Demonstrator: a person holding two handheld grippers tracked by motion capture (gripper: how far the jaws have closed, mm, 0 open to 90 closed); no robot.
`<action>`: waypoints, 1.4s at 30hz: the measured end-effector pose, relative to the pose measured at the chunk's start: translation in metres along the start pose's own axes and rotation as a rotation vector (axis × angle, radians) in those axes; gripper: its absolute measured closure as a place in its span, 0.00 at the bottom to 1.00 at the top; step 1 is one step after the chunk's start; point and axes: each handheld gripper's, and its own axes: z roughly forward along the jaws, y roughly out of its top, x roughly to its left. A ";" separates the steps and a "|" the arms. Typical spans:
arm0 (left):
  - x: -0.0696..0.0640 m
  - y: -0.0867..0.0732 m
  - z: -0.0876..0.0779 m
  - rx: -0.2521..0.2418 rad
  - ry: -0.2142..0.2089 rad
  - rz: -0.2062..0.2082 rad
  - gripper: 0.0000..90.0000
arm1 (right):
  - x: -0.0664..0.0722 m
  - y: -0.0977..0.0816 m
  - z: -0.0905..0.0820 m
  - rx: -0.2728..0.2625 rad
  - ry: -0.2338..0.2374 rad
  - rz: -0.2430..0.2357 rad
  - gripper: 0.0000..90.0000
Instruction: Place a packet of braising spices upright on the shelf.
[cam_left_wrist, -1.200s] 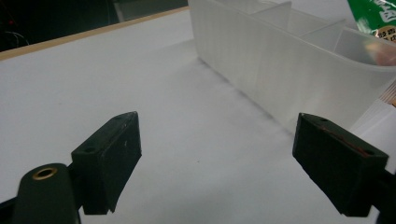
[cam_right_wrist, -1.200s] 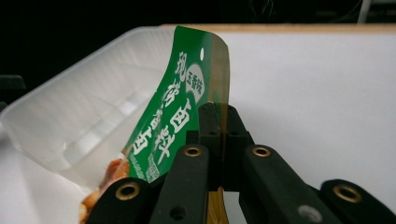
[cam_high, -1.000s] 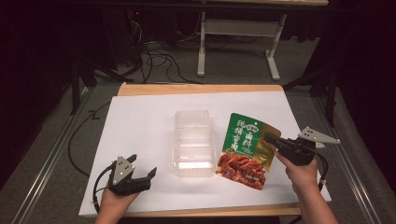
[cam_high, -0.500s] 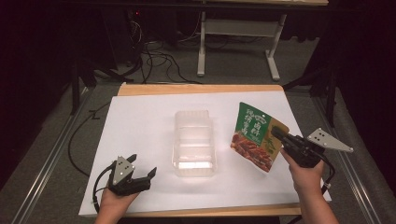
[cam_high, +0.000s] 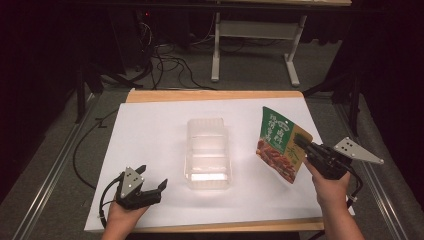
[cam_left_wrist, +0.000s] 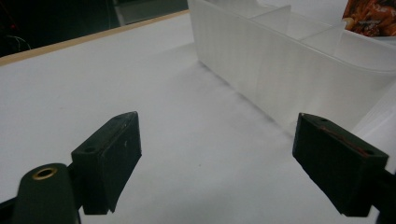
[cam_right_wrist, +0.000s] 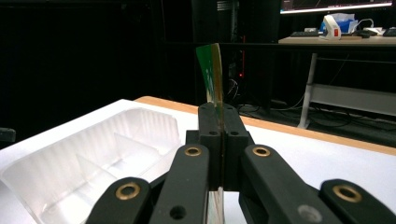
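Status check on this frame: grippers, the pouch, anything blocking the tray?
Right gripper shut on snack pouch, held off the table right of the clear tray. Left gripper open, empty, resting near the tray. Nothing between pouch and tray.

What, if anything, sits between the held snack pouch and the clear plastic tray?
Nothing visible. The right gripper is shut on the snack pouch, holding it lifted to the right of the clear tray; only bare white table cover lies between them.
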 end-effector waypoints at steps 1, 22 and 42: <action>0.000 0.000 0.000 0.000 0.000 0.000 0.18 | 0.000 0.000 0.000 0.002 -0.005 -0.003 1.00; 0.001 -0.001 -0.002 0.001 0.005 0.007 0.18 | 0.011 0.012 0.005 -0.019 0.048 -0.055 1.00; -0.001 -0.004 -0.005 0.007 0.001 0.014 0.18 | 0.034 0.041 0.042 -0.057 0.146 -0.089 1.00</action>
